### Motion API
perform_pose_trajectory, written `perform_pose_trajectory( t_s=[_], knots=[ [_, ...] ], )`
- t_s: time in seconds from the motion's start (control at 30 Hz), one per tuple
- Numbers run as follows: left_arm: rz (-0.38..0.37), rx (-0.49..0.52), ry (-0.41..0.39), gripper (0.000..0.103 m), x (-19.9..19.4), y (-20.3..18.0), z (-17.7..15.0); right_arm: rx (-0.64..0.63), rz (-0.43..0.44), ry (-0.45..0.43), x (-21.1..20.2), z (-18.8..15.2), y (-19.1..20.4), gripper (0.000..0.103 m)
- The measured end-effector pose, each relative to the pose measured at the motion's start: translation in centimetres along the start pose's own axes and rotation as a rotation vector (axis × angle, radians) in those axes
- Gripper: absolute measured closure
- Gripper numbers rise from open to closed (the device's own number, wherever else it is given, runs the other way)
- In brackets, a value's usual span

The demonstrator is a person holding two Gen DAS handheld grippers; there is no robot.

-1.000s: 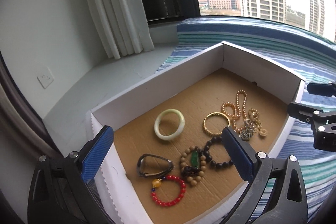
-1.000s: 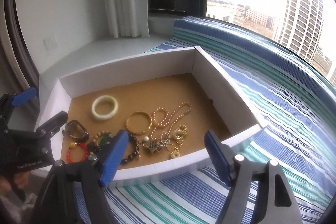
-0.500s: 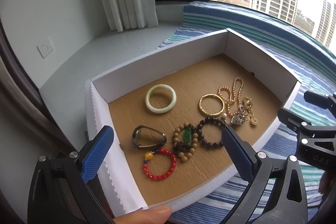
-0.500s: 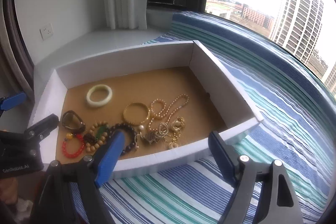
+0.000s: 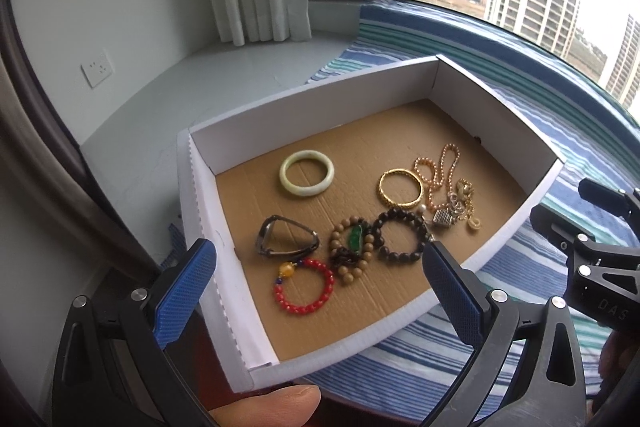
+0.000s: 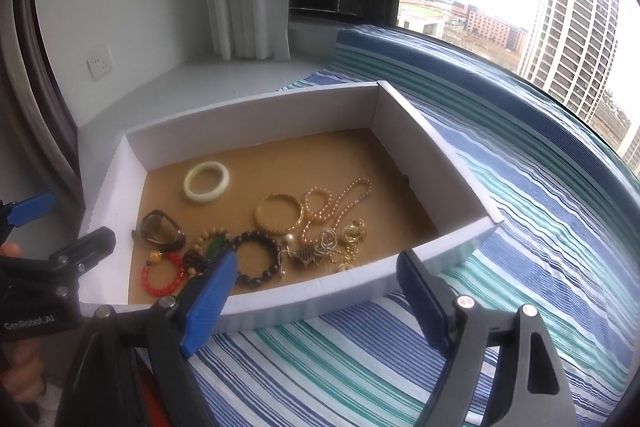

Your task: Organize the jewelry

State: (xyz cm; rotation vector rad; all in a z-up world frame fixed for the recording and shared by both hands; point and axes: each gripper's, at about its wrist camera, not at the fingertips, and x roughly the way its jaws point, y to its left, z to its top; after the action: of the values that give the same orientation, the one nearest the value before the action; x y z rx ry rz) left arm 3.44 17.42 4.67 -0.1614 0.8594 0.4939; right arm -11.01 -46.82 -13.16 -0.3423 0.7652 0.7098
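The left gripper (image 5: 316,287) hangs wide open above the near end of a white box (image 5: 312,111) with a brown cardboard floor. Inside lie a pale jade bangle (image 5: 306,178), a gold bangle (image 5: 400,188), a dark bead bracelet (image 5: 401,235) and a red bead bracelet (image 5: 303,286). The right gripper (image 5: 560,207) shows at the right edge, over the striped cloth (image 5: 580,131)

Chain tangle (image 6: 336,247) too knotted to separate; dark bead bracelet (image 6: 256,259) partly hidden behind right gripper (image 6: 316,281) finger; thumb (image 5: 268,407) cut off btm edge.
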Motion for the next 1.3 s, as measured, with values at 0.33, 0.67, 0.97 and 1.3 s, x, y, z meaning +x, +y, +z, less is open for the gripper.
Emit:
perform_pose_trajectory(
  t_s=[0.33,0.67,0.97,1.3],
  knots=[
    [0.009,0.0,0.017,0.0,0.0,0.2,-0.3,-0.024,0.006,-0.013,-1.7,0.6,0.7,0.02],
    [0.005,0.004,0.021,0.0,-0.2,0.2,-0.6,-0.025,-0.006,0.014,-1.1,0.8,0.9,0.02],
    [-0.001,0.001,0.028,0.0,-0.3,0.1,-0.7,-0.02,-0.004,0.021,-1.1,0.9,1.0,0.02],
    [0.005,-0.001,0.019,0.0,-0.6,0.2,-0.7,-0.043,-0.032,0.043,-0.2,1.0,1.7,0.02]
  ],
)
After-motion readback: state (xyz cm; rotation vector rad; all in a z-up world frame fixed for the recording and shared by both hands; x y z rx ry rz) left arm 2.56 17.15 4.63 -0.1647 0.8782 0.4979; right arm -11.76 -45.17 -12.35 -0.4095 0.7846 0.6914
